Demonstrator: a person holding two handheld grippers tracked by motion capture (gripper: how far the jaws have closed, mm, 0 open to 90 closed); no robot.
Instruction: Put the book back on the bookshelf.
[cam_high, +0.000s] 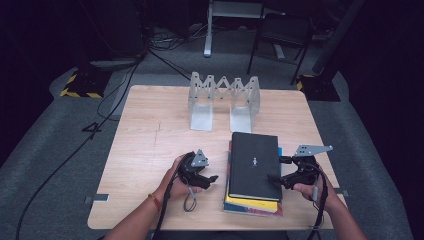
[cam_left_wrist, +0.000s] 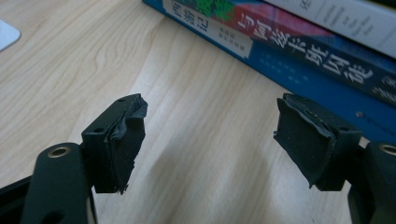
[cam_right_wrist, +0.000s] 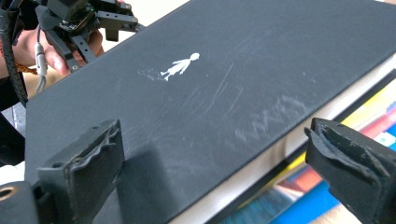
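A stack of books (cam_high: 252, 202) lies at the table's front right, topped by a black book (cam_high: 254, 165) with a small white figure on its cover (cam_right_wrist: 180, 65). My right gripper (cam_high: 279, 169) is at this book's right edge. Its jaws (cam_right_wrist: 215, 133) are open, one over the cover and one past the page edge, neither pad pressing. My left gripper (cam_high: 212, 179) sits on the table left of the stack, open (cam_left_wrist: 210, 112) with bare wood between its pads. Ahead of it is a blue book spine (cam_left_wrist: 299, 51) with printed characters.
A folding metal book rack (cam_high: 224, 100) stands at the back middle of the wooden table (cam_high: 150, 140). A chair (cam_high: 280, 35) and cables (cam_high: 125, 80) are on the grey floor beyond. The left gripper (cam_right_wrist: 79, 23) and its hand appear across the black cover.
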